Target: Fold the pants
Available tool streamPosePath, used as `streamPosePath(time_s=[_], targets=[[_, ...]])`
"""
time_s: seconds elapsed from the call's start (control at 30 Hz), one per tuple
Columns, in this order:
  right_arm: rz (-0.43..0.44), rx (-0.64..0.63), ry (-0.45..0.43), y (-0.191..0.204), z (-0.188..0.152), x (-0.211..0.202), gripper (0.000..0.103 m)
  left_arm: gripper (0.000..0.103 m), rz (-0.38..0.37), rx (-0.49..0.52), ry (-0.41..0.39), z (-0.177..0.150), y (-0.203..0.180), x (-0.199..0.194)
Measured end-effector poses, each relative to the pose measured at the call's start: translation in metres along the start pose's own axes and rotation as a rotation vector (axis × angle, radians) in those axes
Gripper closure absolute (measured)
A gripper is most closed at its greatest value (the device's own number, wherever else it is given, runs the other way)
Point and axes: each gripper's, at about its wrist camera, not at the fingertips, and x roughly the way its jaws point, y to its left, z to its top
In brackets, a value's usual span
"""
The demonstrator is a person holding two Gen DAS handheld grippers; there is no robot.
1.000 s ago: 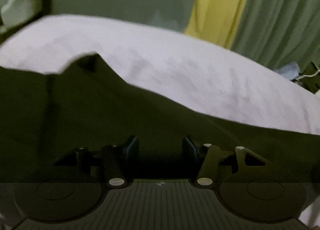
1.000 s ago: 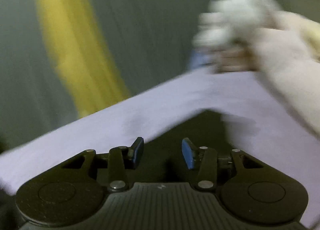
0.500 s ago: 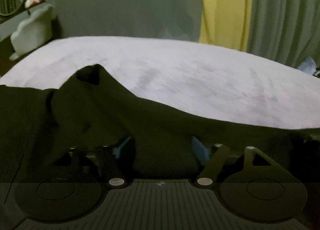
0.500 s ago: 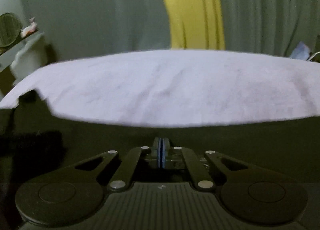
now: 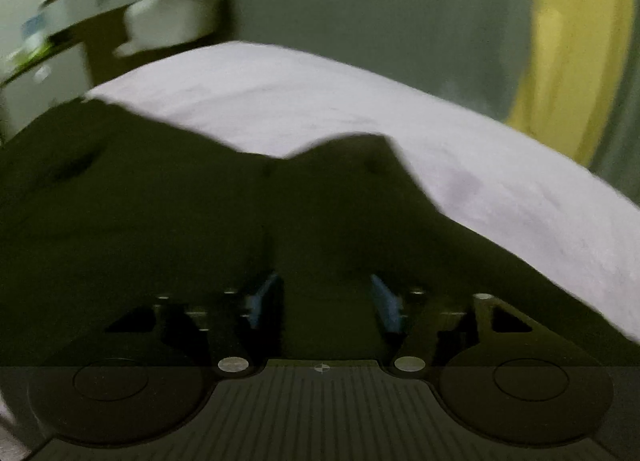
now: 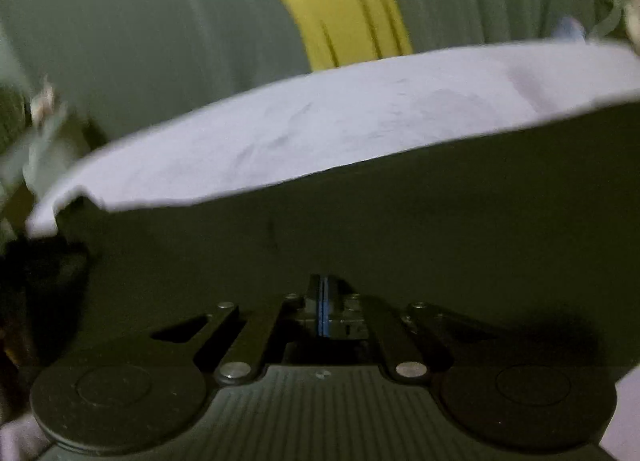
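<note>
Pants (image 5: 160, 221) under spread left tongs (image 5: 324, 303), before closed right tongs (image 6: 323, 311)

Open left claw (image 5: 324, 301) over pants (image 5: 168, 221)

Both tools look alike: matte black, with a ribbed plate running along the bottom middle and a small crosshair mark at its top edge. On each side sits a big round disc with a fainter circle pressed into it. Flat black link bars run up from silver rivets to the fingers, dotted with smaller screw heads. The left gripper (image 5: 324, 303) and the right gripper (image 6: 323, 311) both carry blue pads on their fingertips
</note>
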Motion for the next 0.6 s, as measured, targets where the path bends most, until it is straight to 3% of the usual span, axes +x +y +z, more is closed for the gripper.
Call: streamPosePath(time_s=[0.1,0.23,0.3,0.37,0.4,0.5,0.6], targets=[[-0.098,0.016,-0.046,-0.011,0.016,-0.017,0.099,0.058,-0.003,-0.080,-0.043,0.005,0.020,-0.015],[-0.098,0.076,-0.066,-0.040,0.025,-0.038,0.097,0.020,-0.166,-0.049,-0.055,0.003,0.024,-0.039],[-0.115,0.101,-0.066,-0.057,0.026,-0.047,0.093,0.017,-0.273,-0.024,0.008,-0.001,0.018,-0.039],[-0.125,0.129,-0.058,-0.076,0.027,-0.054,0.085,0.011,-0.339,0.007,0.141,-0.006,0.007,-0.026],[-0.124,0.154,-0.043,-0.087,0.027,-0.058,0.078,0.011,-0.322,0.029,0.178,-0.009,0.001,-0.021],[-0.149,0.252,-0.050,-0.123,0.024,-0.074,0.067,0.011,-0.233,0.106,0.172,-0.014,-0.015,-0.018],[-0.211,0.352,-0.118,-0.160,0.019,-0.098,0.065,0.011,-0.137,0.124,0.139,-0.014,-0.020,-0.023]])
